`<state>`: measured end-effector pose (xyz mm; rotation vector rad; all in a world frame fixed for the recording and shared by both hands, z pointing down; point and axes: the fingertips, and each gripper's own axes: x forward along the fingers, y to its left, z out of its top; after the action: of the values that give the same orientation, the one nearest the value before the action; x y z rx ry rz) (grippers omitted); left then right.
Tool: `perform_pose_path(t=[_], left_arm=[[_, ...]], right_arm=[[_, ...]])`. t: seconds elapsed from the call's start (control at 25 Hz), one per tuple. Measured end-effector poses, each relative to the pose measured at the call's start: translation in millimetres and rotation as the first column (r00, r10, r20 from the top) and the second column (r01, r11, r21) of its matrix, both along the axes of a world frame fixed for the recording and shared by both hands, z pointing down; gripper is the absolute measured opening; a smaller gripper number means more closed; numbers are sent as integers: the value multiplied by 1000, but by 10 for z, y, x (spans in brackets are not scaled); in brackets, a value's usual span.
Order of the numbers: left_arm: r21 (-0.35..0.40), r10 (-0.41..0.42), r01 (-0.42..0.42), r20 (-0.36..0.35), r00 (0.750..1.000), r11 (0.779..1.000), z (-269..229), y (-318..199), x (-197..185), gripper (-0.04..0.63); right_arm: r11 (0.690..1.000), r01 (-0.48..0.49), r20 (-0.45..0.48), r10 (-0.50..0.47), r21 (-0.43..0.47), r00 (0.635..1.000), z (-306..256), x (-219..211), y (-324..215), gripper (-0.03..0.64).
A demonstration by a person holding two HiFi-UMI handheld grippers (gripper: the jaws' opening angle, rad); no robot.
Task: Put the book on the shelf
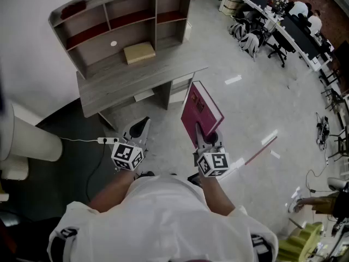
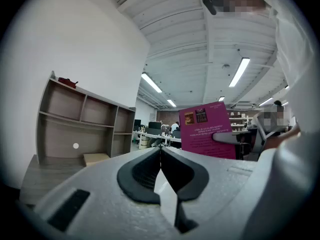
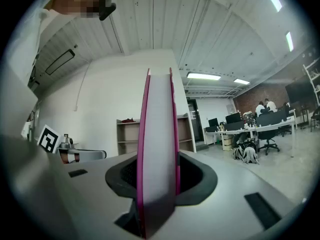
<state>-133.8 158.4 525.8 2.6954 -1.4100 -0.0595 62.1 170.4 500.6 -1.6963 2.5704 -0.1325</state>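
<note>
Right gripper (image 1: 204, 138): I have its fingers spread wide and pressed on the 2 covers of the book (image 1: 200, 111), 1 pad on each side. In the right gripper view the page edge faces the camera and stands upright between the jaws (image 3: 159, 169).
Left gripper (image 1: 140, 129): its fingers are closed tip to tip with nothing between them, as the left gripper view shows (image 2: 160, 149). I hold it level beside the right one.
Book: a magenta hardback (image 2: 206, 129), up in the air over the grey floor. It is in front of the desk's (image 1: 142, 78) right corner and well apart from the shelf (image 1: 125, 23).
Shelf: a wooden unit standing on the grey desk against the white wall, with 3 compartments across its top row and a wide bay below.
Tan box (image 1: 139, 52): it lies flat in the wide lower bay.
Red item (image 1: 73, 7): it lies on top of the shelf at its left end; I cannot tell what it is.
Background: office desks and chairs with seated people (image 1: 305, 10), far to the right.
</note>
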Motion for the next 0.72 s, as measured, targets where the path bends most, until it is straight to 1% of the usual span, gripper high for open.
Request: perform_pose_path(t=[0.2, 0.36, 0.52, 0.6, 0.72], left_arm=[[-4, -28, 28, -16, 999, 1000, 16, 113, -22, 15], [-1, -47, 47, -18, 999, 999, 25, 217, -4, 15], [-29, -77, 76, -39, 996, 997, 111, 318, 5, 15], [-34, -74, 73, -46, 996, 997, 111, 362, 50, 14], [-26, -55, 54, -31, 998, 998, 100, 391, 127, 14]], right_arm=[[1000, 13, -5, -13, 8, 1000, 54, 12, 152, 144], [999, 31, 16, -32, 35, 999, 53, 103, 286, 146], [999, -3, 25, 2, 44, 1000, 124, 328, 415, 146], [999, -19, 31, 18, 41, 999, 148, 439, 458, 146], [998, -34, 47, 32, 46, 998, 185, 545, 477, 146]])
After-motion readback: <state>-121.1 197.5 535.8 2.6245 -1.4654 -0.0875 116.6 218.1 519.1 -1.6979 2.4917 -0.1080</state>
